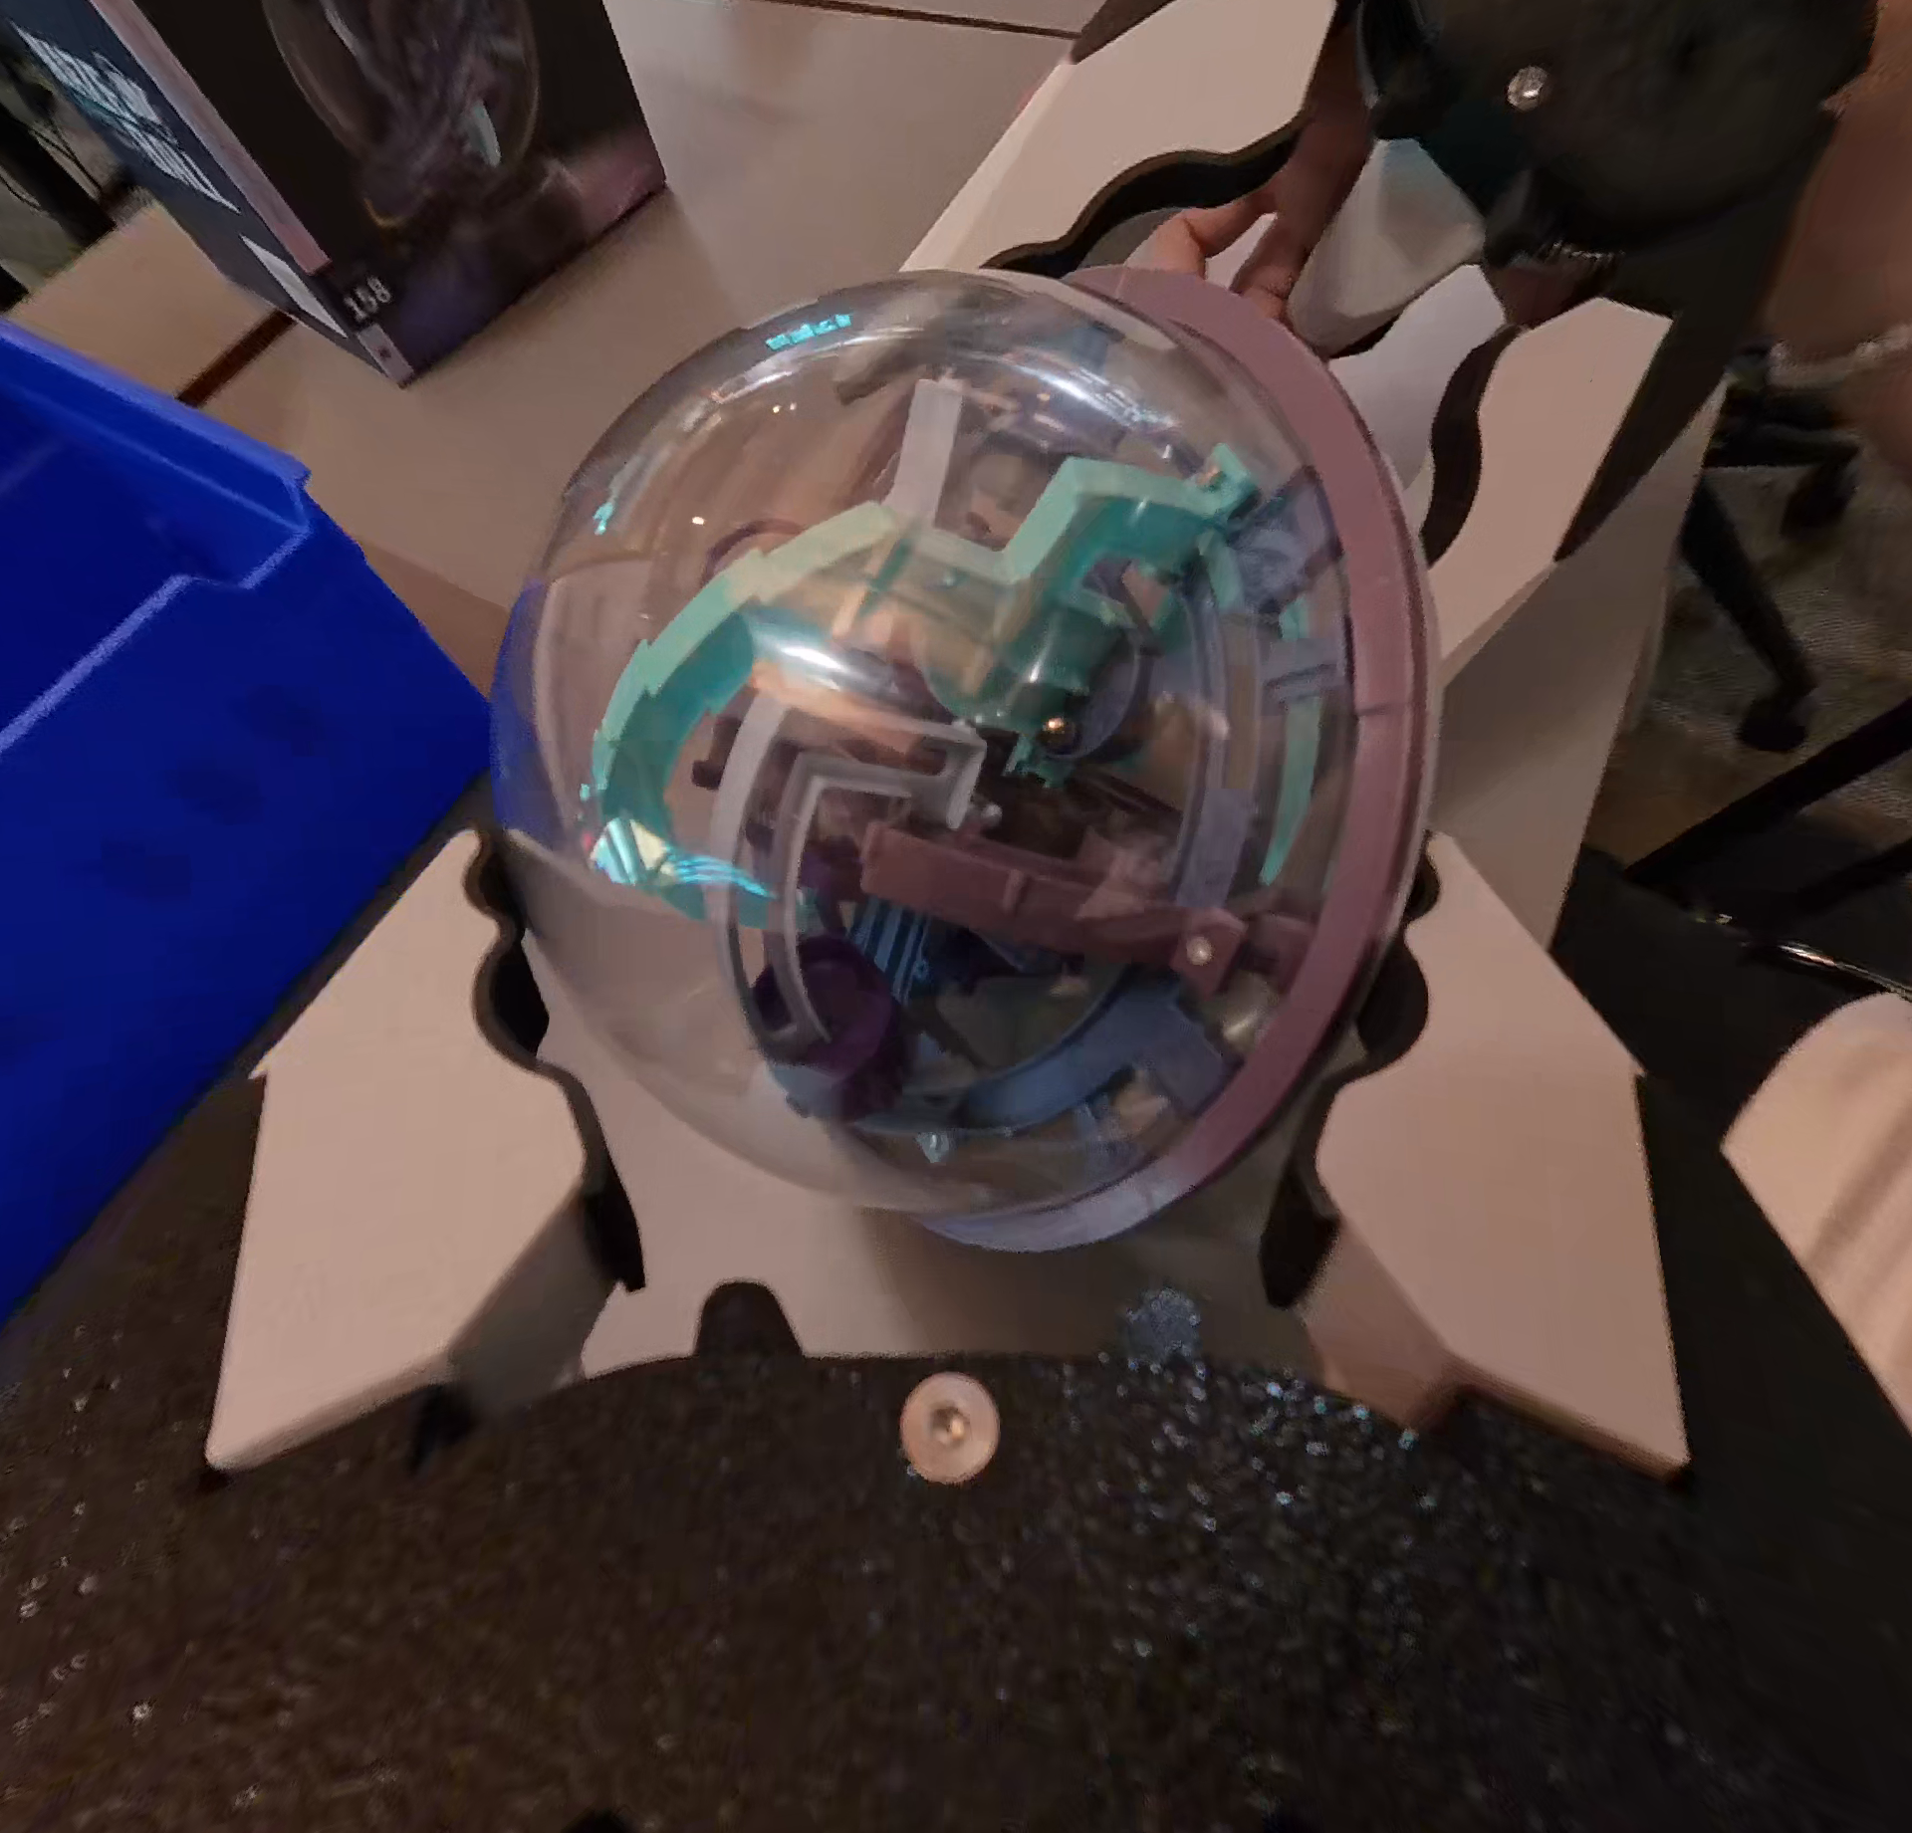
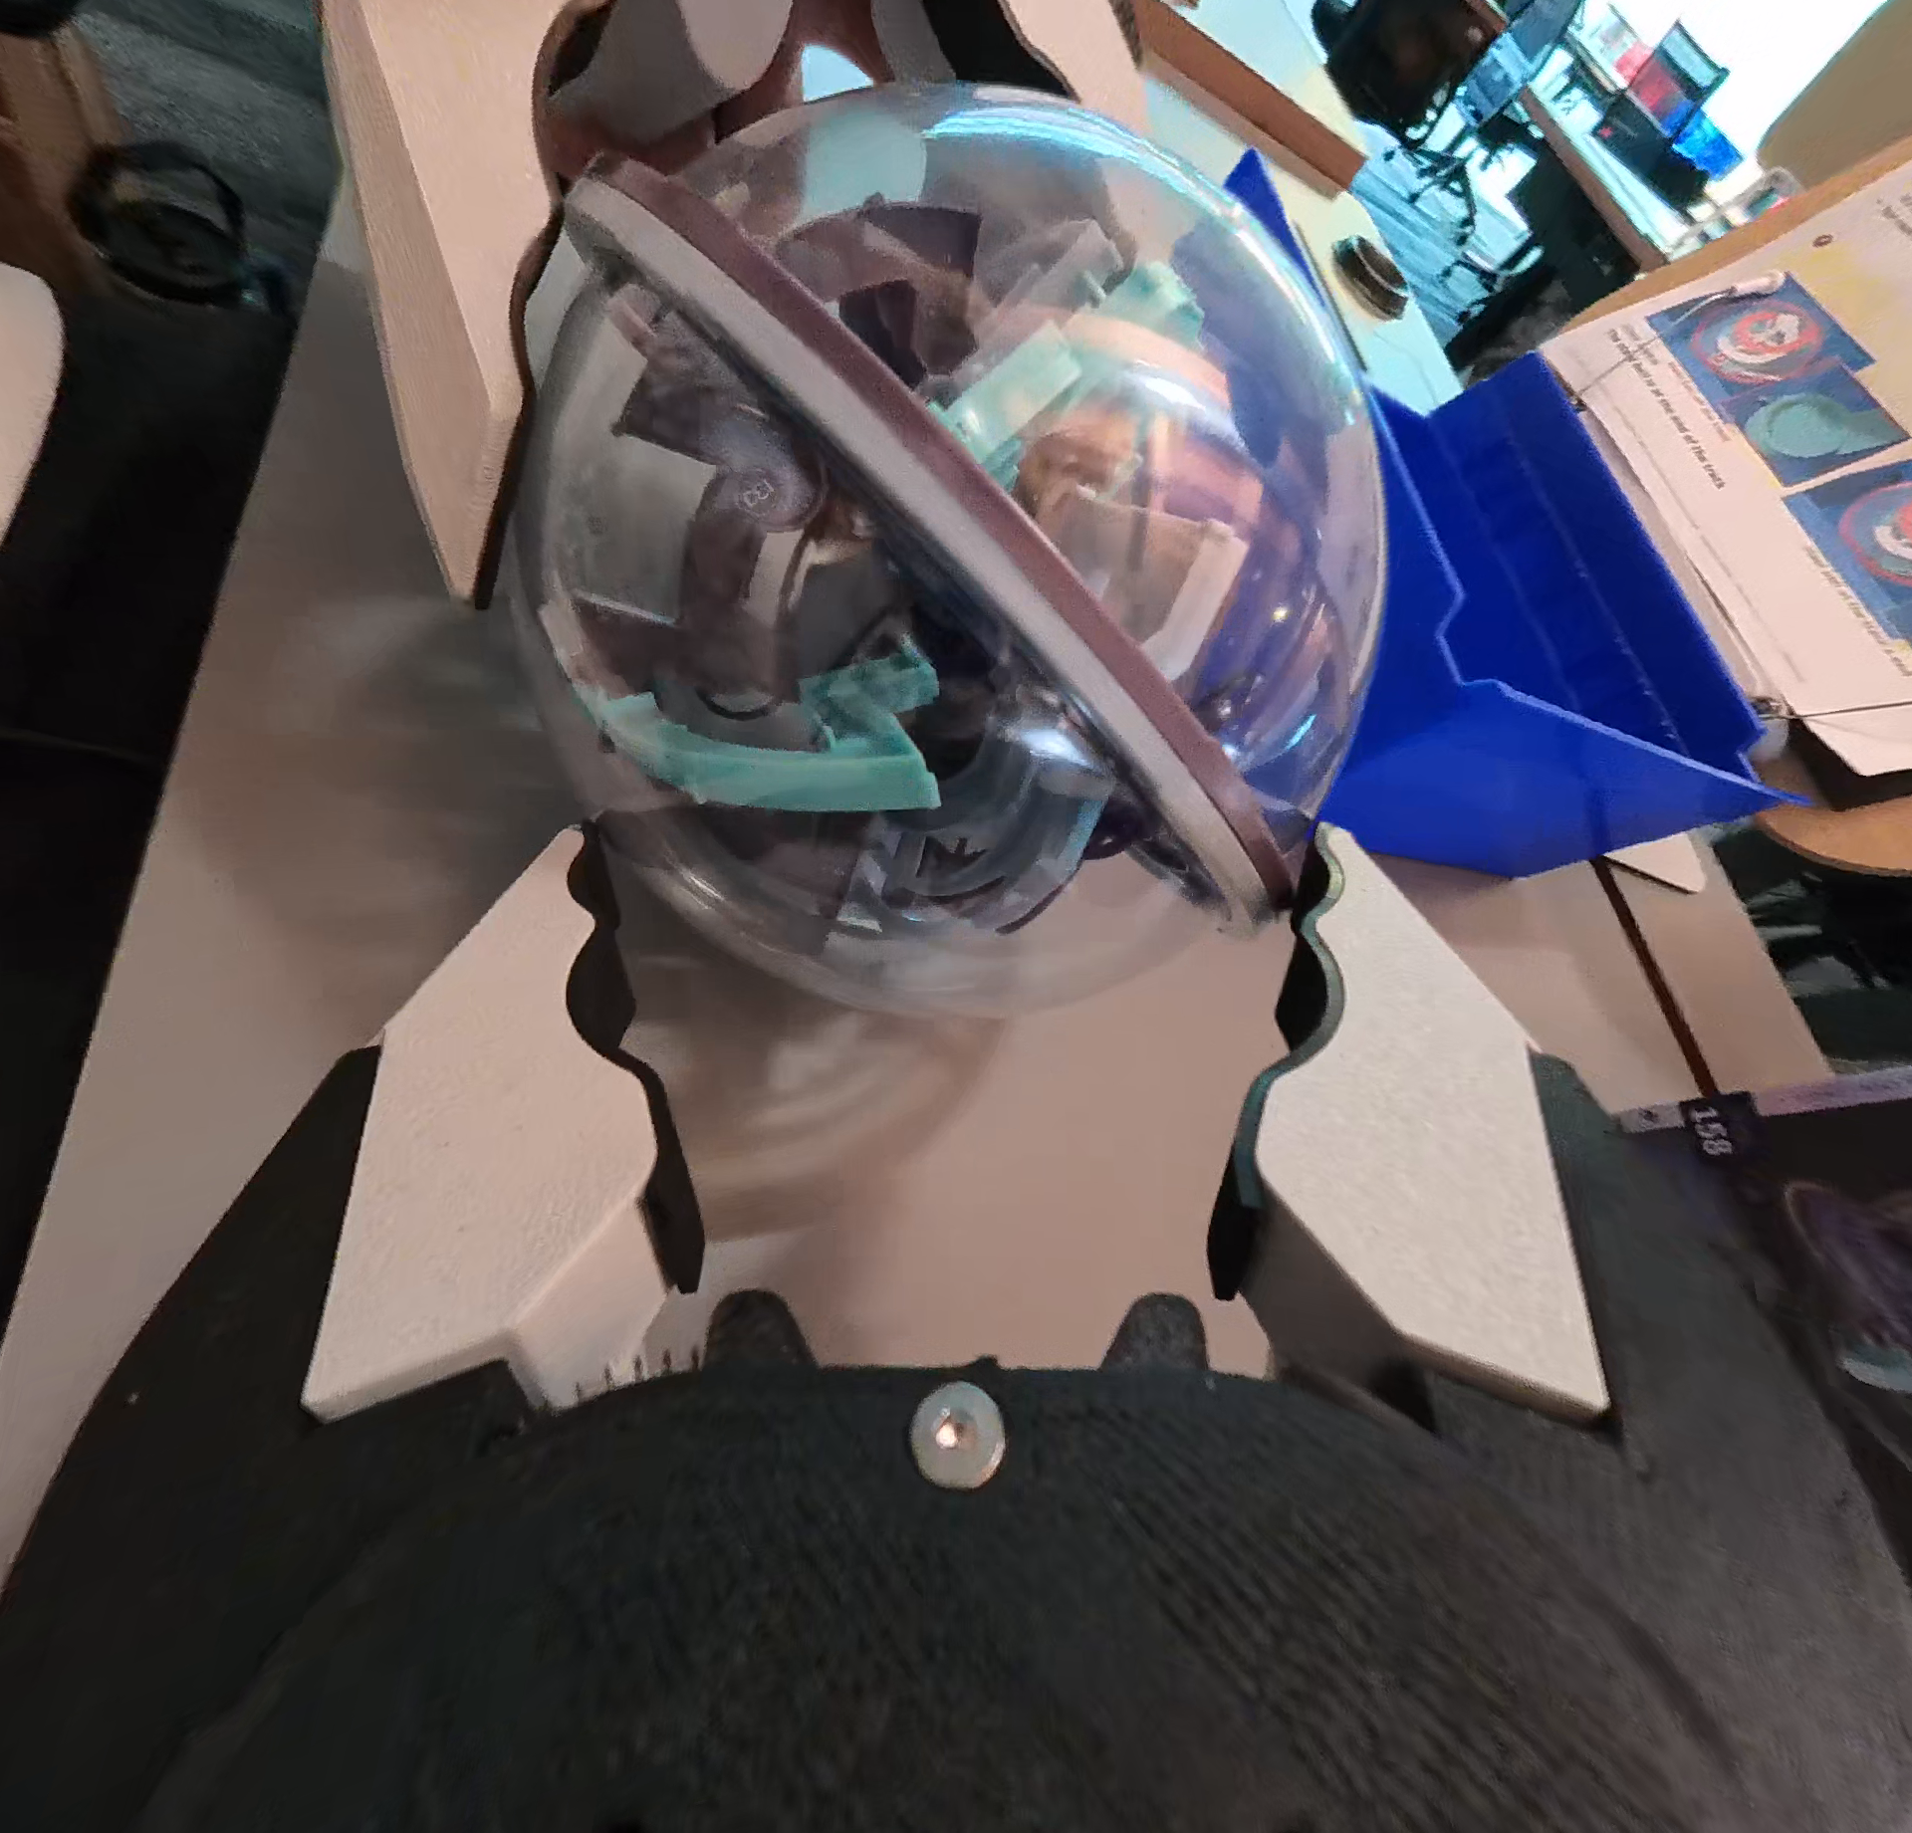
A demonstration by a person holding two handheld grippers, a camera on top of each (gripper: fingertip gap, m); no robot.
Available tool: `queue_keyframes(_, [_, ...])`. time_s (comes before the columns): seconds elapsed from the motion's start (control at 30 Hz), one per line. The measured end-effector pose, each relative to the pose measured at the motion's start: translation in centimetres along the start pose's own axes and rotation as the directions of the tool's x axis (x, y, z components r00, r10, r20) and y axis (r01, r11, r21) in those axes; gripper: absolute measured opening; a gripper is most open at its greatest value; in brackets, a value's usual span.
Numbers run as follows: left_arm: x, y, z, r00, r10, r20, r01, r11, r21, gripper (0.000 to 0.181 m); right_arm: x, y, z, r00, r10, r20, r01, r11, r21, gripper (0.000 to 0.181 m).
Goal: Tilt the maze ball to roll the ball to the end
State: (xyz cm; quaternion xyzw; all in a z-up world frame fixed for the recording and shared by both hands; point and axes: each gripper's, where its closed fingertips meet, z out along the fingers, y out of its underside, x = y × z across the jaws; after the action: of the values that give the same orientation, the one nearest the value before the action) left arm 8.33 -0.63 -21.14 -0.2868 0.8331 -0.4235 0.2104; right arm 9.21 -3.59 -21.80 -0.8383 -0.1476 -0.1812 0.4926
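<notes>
— Both grippers, what are they doing?
— Left gripper (image 1: 947, 873) and right gripper (image 2: 947, 842) each spread wide, cradling the clear maze ball (image 1: 962, 749) from opposite sides above a pale table (image 1: 786, 128).
— And the small ball?
— A tiny metal ball (image 1: 1057, 730) sits on the teal track. A blue bin (image 1: 186, 697) stands just beside; a dark box (image 1: 362, 128) farther off.

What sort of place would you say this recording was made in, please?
Probably an office or lab workroom. The maze ball is held over a pale table, with printed instruction sheets and a blue plastic bin beside it, and more desks with office chairs behind.
</notes>
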Motion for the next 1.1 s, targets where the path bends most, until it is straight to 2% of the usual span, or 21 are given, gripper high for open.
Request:
queue_keyframes(0.07, [0.4,0.0,-0.4,0.999,0.019,-0.042,-0.020,1.000,-0.015,0.152,-0.2,0.3,-0.1,0.997,0.049,0.057,-0.049,0.999,0.003,0.128])
queue_keyframes(0.13, [0.4,-0.2,-0.8,0.987,0.148,-0.065,-0.148,0.989,0.007,0.150,-0.3,1.1,-0.1,0.992,0.071,0.108,-0.070,0.997,-0.018,0.124])
queue_keyframes(0.2, [0.4,-1.0,-0.9,0.951,0.304,-0.052,-0.299,0.950,0.086,0.152,-0.4,1.0,0.2,0.988,0.060,0.139,-0.061,0.998,-0.001,0.120])
queue_keyframes(0.27, [0.3,-1.1,-0.4,0.941,0.334,-0.047,-0.328,0.939,0.103,0.157,-0.3,0.6,0.8,0.985,0.065,0.159,-0.068,0.998,0.013,0.122])
queue_keyframes(0.37, [-0.5,-0.9,-0.4,0.965,0.259,-0.039,-0.256,0.964,0.064,0.157,0.2,0.5,1.4,0.984,0.100,0.144,-0.101,0.995,0.001,0.129])
queue_keyframes(0.43, [-1.1,-0.7,-0.5,0.980,0.201,-0.006,-0.201,0.979,0.032,0.157,1.5,0.5,1.4,0.996,0.085,0.037,-0.086,0.996,0.004,0.140])
queue_keyframes(0.57, [-1.8,-0.4,-0.8,0.998,0.058,0.025,-0.058,0.998,0.006,0.157,2.5,-0.6,0.3,0.993,0.024,-0.119,-0.019,0.999,0.050,0.141])
queue_keyframes(0.63, [-1.6,-0.4,-0.8,0.999,-0.038,0.009,0.038,0.999,-0.001,0.157,1.6,-1.3,0.4,0.991,-0.045,-0.124,0.052,0.997,0.055,0.137])
queue_keyframes(0.7, [-0.8,-1.0,-0.8,0.994,-0.103,-0.031,0.104,0.994,0.021,0.156,0.5,-1.1,1.0,0.985,-0.143,-0.092,0.143,0.990,-0.002,0.134])
queue_keyframes(0.73, [-0.4,-1.2,-0.8,0.993,-0.101,-0.054,0.103,0.994,0.030,0.156,0.5,-0.9,1.3,0.982,-0.170,-0.088,0.168,0.985,-0.031,0.141])
queue_keyframes(0.8, [0.0,-0.6,-1.0,0.998,-0.013,-0.067,0.012,1.000,-0.013,0.156,0.5,-0.6,1.4,0.981,-0.185,-0.059,0.183,0.982,-0.041,0.144])
queue_keyframes(0.87, [-0.1,0.5,-0.9,0.982,0.172,-0.073,-0.177,0.982,-0.067,0.155,0.7,-0.3,1.4,0.984,-0.177,-0.027,0.176,0.984,-0.027,0.143])
queue_keyframes(0.93, [-0.1,-0.3,-1.0,0.923,0.382,-0.049,-0.381,0.924,0.025,0.155,0.8,-0.4,1.5,0.984,-0.176,-0.001,0.176,0.984,0.001,0.143])
queue_keyframes(1.0, [0.4,-1.4,-1.1,0.835,0.550,-0.013,-0.542,0.825,0.159,0.156,0.7,-0.8,1.9,0.985,-0.171,0.031,0.171,0.985,0.025,0.139])
queue_keyframes(1.03, [0.5,-1.4,-1.0,0.810,0.587,-0.006,-0.574,0.794,0.198,0.158,0.6,-1.0,2.1,0.984,-0.171,0.050,0.169,0.985,0.034,0.134])
queue_keyframes(1.1, [0.3,-1.8,-0.9,0.837,0.547,-0.008,-0.529,0.813,0.244,0.158,0.8,-0.9,2.5,0.984,-0.167,0.060,0.166,0.986,0.024,0.133])
